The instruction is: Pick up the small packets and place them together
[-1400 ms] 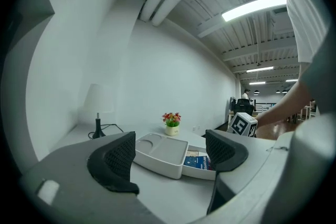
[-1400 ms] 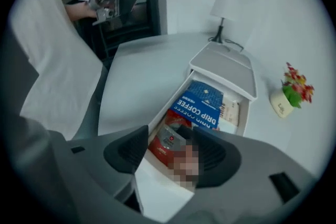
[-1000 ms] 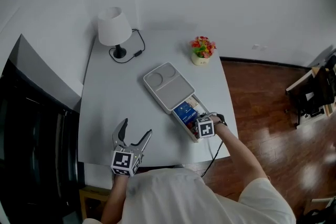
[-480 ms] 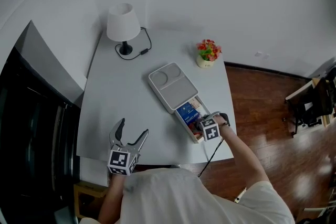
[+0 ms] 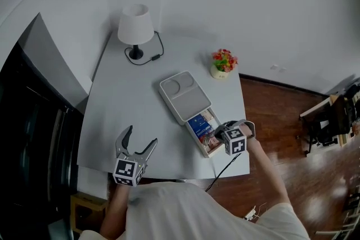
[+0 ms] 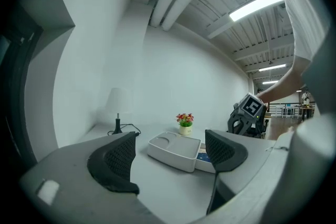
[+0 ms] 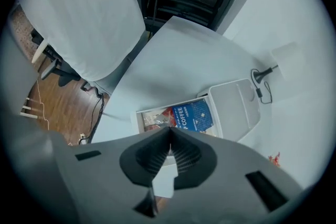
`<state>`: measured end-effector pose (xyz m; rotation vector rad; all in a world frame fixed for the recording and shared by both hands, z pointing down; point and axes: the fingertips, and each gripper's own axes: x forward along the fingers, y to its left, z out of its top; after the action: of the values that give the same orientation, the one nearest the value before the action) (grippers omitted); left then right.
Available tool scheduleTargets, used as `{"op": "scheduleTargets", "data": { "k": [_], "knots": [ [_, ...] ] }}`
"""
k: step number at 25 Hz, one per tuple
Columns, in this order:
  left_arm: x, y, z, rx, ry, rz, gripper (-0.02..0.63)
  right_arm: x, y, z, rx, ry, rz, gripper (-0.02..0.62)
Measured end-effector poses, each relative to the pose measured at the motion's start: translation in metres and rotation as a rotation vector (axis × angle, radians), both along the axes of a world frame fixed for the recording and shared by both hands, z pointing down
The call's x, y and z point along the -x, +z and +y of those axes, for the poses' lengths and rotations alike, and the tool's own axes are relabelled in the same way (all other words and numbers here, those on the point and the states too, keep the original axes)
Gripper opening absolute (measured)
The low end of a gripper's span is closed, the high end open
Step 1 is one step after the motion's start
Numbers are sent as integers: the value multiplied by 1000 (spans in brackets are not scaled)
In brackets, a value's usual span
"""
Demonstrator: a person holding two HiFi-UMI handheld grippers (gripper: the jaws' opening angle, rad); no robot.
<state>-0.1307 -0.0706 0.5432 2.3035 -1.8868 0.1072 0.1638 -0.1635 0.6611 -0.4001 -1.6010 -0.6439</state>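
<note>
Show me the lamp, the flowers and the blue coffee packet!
lamp (image 5: 135,24), head view, on its white shade.
flowers (image 5: 223,58), head view, on the red blooms.
blue coffee packet (image 7: 193,115), right gripper view, on its blue front.

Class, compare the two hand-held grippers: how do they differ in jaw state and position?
The left hand-held gripper has jaws wide apart; the right hand-held gripper has jaws together. The left is over the table near its front edge; the right is above the open drawer. Both carry a marker cube.
</note>
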Motion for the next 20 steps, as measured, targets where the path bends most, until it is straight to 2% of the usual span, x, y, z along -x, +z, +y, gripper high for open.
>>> {"op": "scheduleTargets", "data": {
  "k": [7,14,20],
  "knots": [
    [12,-1,-2,-2,-19,-1,399,34,-25,-22,-39,-45,-34,8],
    [26,-2,-3,5,-40,-11,399,89,-24,-52,-20,-84,-73,8],
    [35,1,1,23,-62,-32,399,129,-2,-63,18,-141,-15,8]
  ]
}}
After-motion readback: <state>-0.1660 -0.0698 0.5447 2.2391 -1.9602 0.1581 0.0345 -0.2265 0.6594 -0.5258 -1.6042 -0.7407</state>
